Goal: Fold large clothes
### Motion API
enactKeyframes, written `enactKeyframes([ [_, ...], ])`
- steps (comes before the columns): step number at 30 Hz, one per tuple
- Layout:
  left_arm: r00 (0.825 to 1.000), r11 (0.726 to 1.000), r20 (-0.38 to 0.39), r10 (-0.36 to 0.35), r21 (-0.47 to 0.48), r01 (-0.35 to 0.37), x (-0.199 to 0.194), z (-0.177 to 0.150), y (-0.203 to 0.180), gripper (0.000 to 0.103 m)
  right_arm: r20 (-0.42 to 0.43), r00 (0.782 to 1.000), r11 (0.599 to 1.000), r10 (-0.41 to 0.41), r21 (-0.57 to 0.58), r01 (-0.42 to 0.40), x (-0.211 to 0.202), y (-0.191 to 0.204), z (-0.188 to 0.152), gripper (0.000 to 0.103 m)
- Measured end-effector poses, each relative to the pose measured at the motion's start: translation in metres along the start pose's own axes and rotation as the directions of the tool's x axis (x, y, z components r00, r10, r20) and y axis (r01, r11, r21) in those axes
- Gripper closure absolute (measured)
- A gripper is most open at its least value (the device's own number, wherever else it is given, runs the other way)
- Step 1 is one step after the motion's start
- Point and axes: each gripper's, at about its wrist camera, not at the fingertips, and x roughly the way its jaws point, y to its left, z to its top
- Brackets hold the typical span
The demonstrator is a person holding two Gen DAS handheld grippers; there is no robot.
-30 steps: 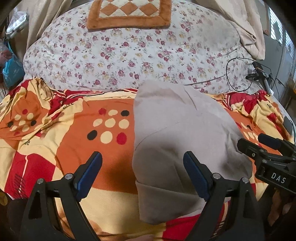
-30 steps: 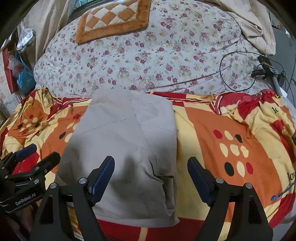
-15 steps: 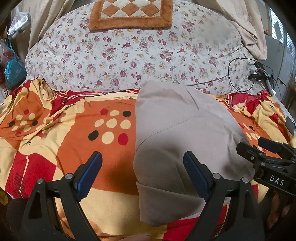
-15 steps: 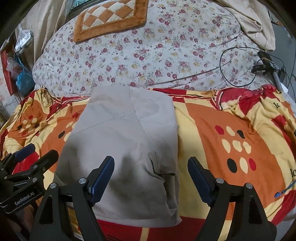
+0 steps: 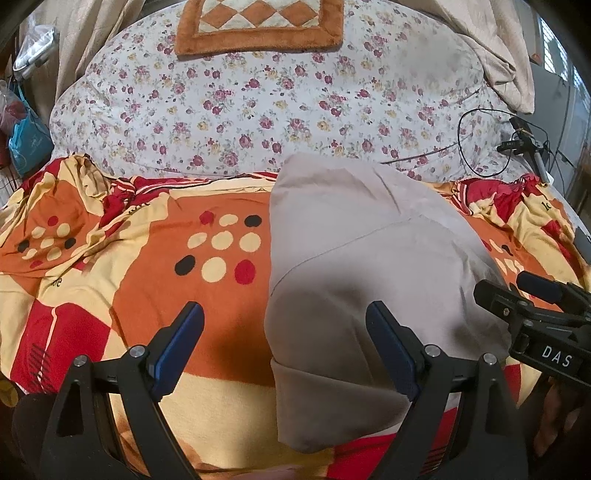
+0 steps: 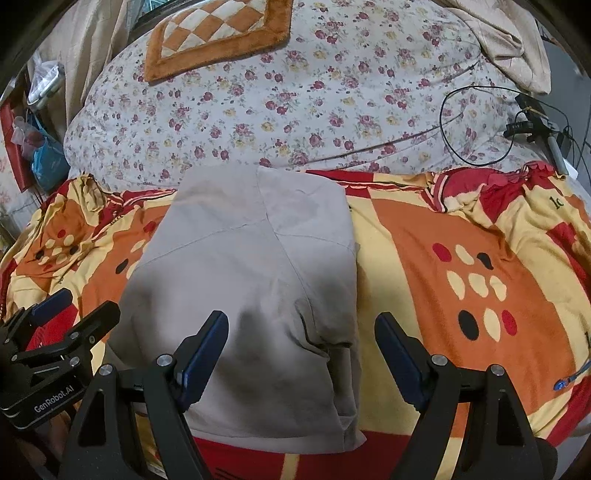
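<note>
Here a folded grey garment (image 5: 369, 266) lies flat on a bed, on top of a bedspread (image 5: 129, 280) patterned in orange, red and cream blocks with clusters of cream, black and red dots. Seams cross the grey cloth, and its near hem hangs slightly over a red band of the bedspread. The left gripper (image 5: 284, 347) hovers above the garment's left edge with its jaws wide apart and nothing between the blue pads; one pad sits over the bedspread, the other over the grey cloth. The right gripper (image 6: 301, 350) hangs over the garment's right edge, its jaws likewise spread and empty. In the left wrist view the body of the right gripper shows at the right edge, bearing white letters that read "DAS". In the right wrist view the body of the left gripper shows at the lower left with a label reading "GenRobot.AI". Dark printed letters sit on the bedspread near its right side, too partial to read as a word. Beyond the bedspread lies a white quilt (image 6: 295, 103) with small red and yellow flowers, and on it a cushion (image 6: 218, 33) with a brown border and a brown-and-cream diamond check. A black cable (image 6: 476, 125) loops over the quilt at the right, beside a small black device. A blue bag (image 5: 27, 142) hangs at the far left.
</note>
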Motion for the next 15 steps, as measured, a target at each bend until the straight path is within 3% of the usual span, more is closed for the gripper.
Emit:
enactKeyframes([
  [15, 1.0, 1.0, -0.006, 0.002, 0.006, -0.002, 0.0028, 0.0007, -0.0006, 0.013, -0.014, 1.0, 1.0, 0.006, -0.005, -0.006, 0.0049, 0.001, 0.0013, 0.02],
])
